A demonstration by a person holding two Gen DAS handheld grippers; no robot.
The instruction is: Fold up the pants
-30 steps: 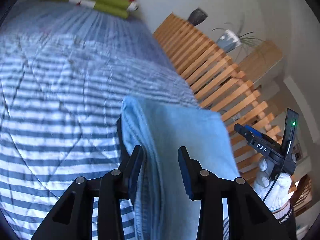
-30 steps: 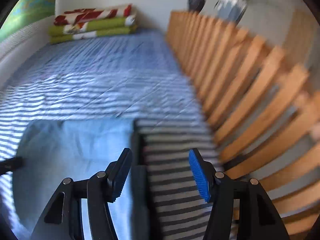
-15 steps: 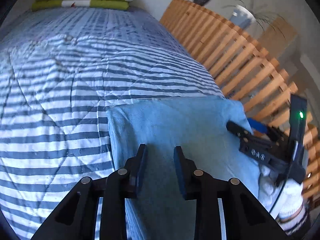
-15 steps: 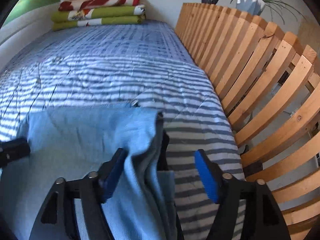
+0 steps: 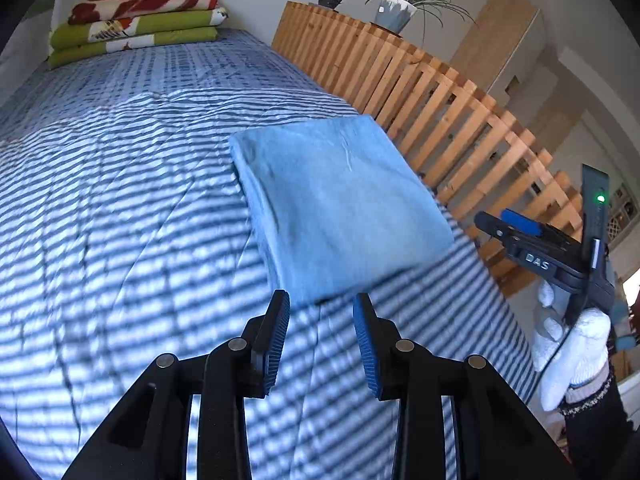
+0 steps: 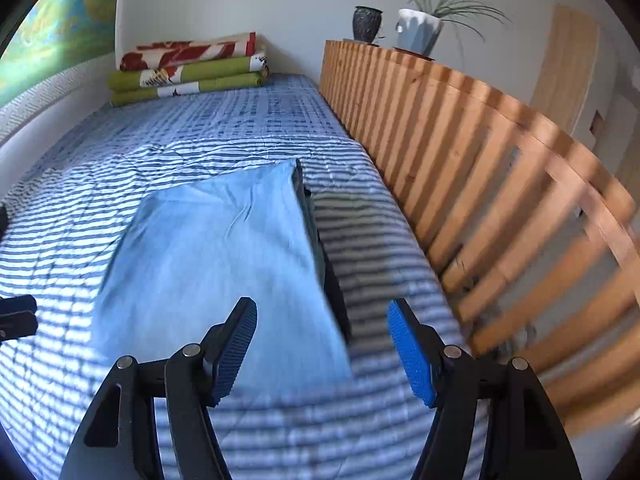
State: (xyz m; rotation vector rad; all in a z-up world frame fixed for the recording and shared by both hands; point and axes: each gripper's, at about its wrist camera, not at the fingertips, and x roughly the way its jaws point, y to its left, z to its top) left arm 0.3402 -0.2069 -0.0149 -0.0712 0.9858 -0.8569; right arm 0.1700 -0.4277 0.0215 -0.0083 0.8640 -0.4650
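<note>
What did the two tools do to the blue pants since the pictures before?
Both let go and pulled back. The left tool, jaws opening, and the right tool, jaws closing, have nothing between them. The folded pants now lie flat on the striped blanket. The stacked blankets stayed put.

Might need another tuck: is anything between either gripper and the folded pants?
Nothing visible. Only bare striped bedspread separates the left gripper and right gripper, both empty, from the folded pants.

Light blue pants (image 5: 340, 204), folded into a flat, compact rectangle of several layers, lying at centre frame in the left wrist view; stacked fold edges show along its left side. Right wrist view: centre-left (image 6: 216, 264), dark edge right.
</note>
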